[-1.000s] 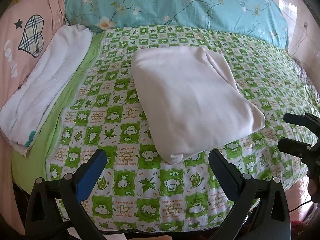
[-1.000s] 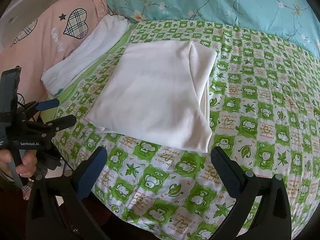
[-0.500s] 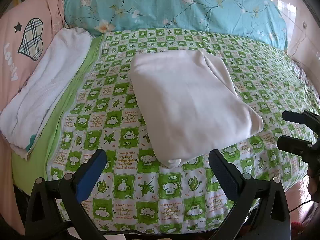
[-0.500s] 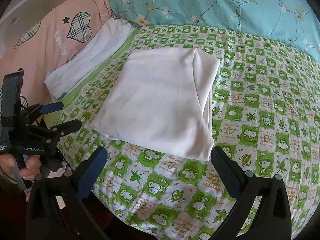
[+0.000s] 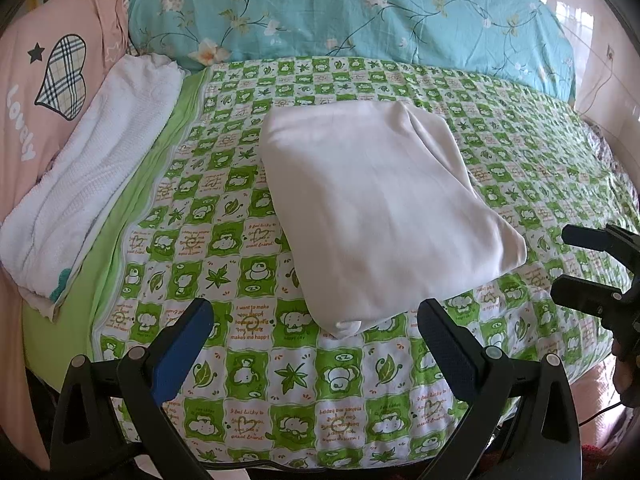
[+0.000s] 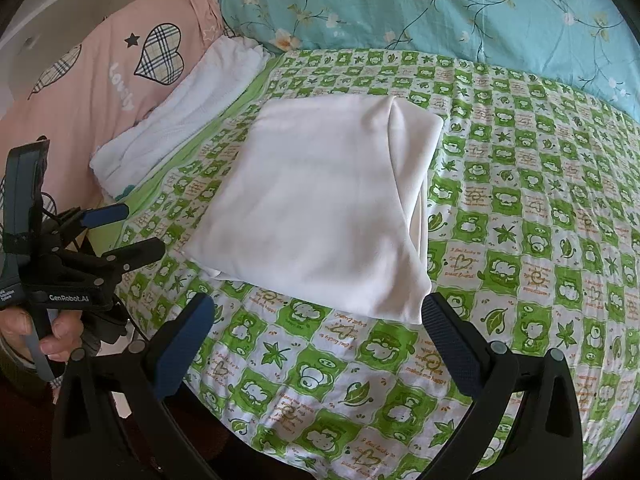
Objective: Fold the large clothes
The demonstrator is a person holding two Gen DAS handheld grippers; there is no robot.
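Both views drift slightly; your left gripper [image 5: 316, 332] and right gripper [image 6: 318, 324] hover spread, empty, since the white garment [image 5: 380, 208] lies folded.

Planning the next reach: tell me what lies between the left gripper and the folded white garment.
Only bare green patterned sheet separates the left gripper from the folded white garment, seen in the left wrist view.

Bright soft daylight, faint shadows; sharp focus; fisheye bending (black vignette at corners).
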